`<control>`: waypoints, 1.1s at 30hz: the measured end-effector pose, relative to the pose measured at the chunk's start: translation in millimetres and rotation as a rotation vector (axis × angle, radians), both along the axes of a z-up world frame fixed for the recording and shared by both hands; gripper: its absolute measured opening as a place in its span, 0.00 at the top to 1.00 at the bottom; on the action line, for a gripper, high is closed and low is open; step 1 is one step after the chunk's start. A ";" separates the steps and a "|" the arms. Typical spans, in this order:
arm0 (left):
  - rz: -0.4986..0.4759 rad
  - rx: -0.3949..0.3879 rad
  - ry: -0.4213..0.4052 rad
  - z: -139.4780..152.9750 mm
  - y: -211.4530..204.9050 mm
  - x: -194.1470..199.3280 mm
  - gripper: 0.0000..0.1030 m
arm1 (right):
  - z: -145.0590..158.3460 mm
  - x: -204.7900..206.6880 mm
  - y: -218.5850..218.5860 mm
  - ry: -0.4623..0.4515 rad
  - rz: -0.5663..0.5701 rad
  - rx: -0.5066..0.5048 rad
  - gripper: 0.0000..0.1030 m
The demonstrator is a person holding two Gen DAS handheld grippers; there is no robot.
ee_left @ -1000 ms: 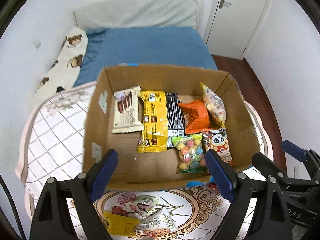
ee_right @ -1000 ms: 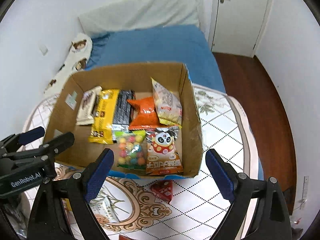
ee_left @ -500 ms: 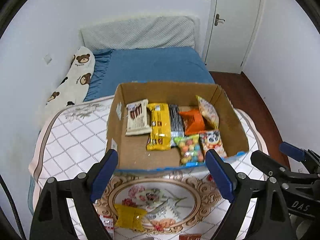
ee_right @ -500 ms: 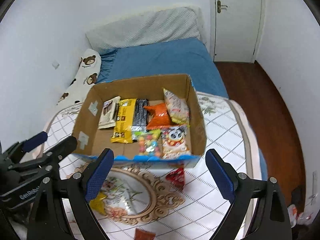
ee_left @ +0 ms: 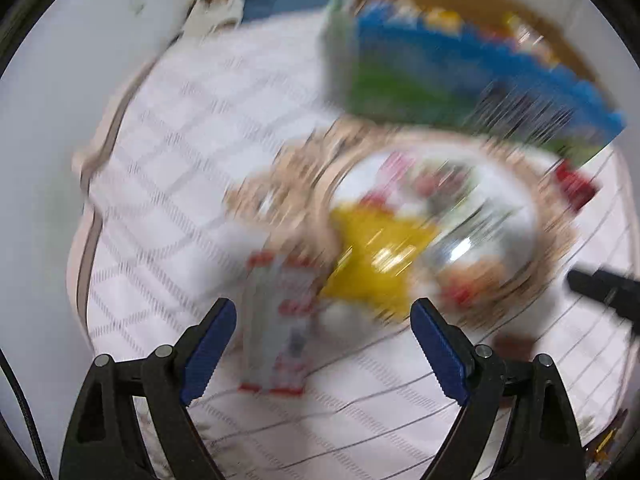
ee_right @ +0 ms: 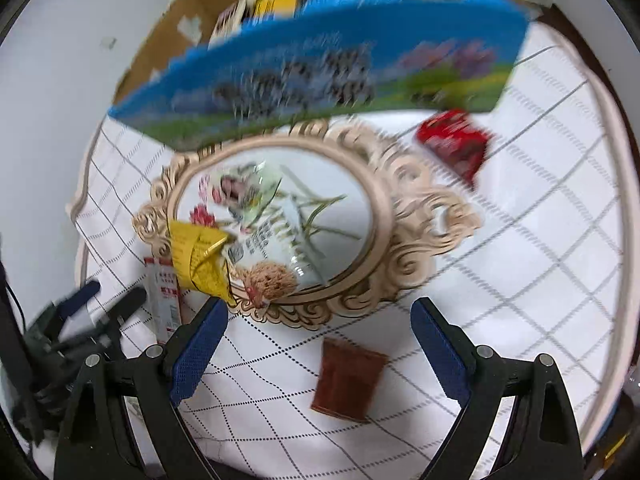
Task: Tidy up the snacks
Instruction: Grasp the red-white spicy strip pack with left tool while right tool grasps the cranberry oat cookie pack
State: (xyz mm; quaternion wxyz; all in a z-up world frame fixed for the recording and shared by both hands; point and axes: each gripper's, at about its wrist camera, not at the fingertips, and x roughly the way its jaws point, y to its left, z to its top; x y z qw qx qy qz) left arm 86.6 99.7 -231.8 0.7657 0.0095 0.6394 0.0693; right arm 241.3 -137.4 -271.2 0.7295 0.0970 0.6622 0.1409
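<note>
Both wide open, holding nothing: left gripper (ee_left: pixel 323 320) above a white and red packet (ee_left: pixel 278 320), right gripper (ee_right: pixel 318 320) above a brown packet (ee_right: pixel 347 380). On the tabletop (ee_right: pixel 540 260) too: a yellow packet (ee_right: pixel 198 262), a clear cookie bag (ee_right: pixel 268 256), a red packet (ee_right: pixel 454 144). Behind them, the snack box (ee_right: pixel 320 76), already holding more snacks.

A box (ee_right: pixel 320 76) stands at the far side of the worktop (ee_right: pixel 520 264), with snack packs (ee_right: pixel 276 2) lying inside it. Before the box, loose packets lie on the cloth: one (ee_right: pixel 454 144) to the right just beside the box's front wall, a cluster of three (ee_right: pixel 240 236) overlapping at the left centre with a slim pack (ee_right: pixel 164 296) touching their left edge, and one (ee_right: pixel 348 380) nearest, apart from the rest. The right hand-held gripper (ee_right: pixel 318 344) hangs over that nearest packet, and the left hand-held gripper (ee_left: pixel 322 344) over the slim pack.
</note>
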 end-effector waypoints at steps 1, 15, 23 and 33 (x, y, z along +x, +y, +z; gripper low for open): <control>0.008 0.003 0.025 -10.5 9.1 -7.2 0.13 | -5.9 2.3 7.9 0.003 0.010 -0.007 0.08; 0.056 0.031 0.154 -63.7 44.3 -29.9 0.13 | -79.4 26.9 82.1 0.067 0.134 -0.168 0.22; 0.015 0.049 0.197 -97.4 28.1 -8.7 0.13 | -83.6 1.3 57.8 0.227 0.008 0.017 0.16; 0.089 -0.025 0.157 -99.9 21.2 2.4 0.46 | -92.0 6.7 89.4 0.214 -0.013 -0.038 0.13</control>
